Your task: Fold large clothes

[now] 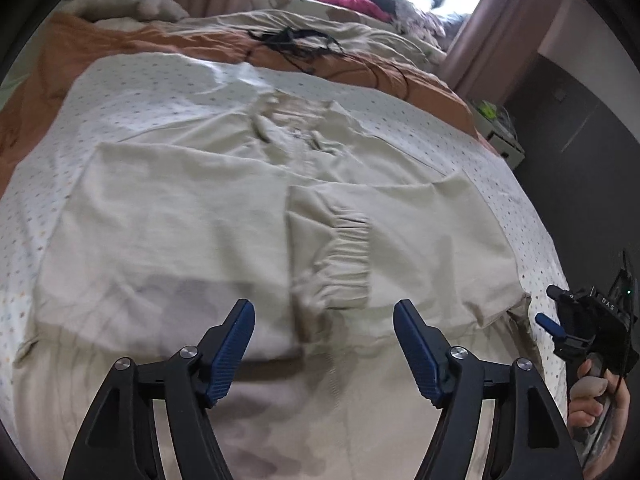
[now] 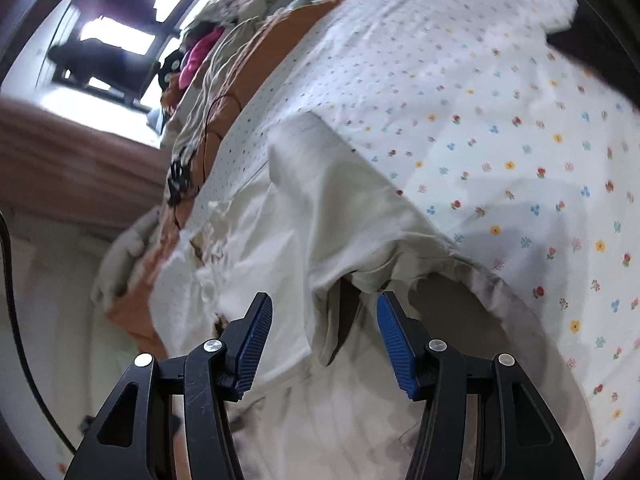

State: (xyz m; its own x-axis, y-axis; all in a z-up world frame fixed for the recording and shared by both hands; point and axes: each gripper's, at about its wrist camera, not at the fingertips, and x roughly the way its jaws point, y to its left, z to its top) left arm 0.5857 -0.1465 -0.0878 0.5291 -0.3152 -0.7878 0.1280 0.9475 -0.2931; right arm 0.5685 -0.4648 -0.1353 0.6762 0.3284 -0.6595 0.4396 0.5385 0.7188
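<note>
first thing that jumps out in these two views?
The big cream garment spread across the flower-dotted sheet, its gathered cuff folded onto the middle. Both the left gripper and right gripper hang over its near edge, jaws open and empty. Behind, an orange blanket carries tangled black cables.

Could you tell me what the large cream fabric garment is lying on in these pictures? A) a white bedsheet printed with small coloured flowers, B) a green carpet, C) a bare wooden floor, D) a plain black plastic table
A: the large cream fabric garment is spread flat on a white bedsheet printed with small coloured flowers, which shows around its edges in both wrist views.
</note>
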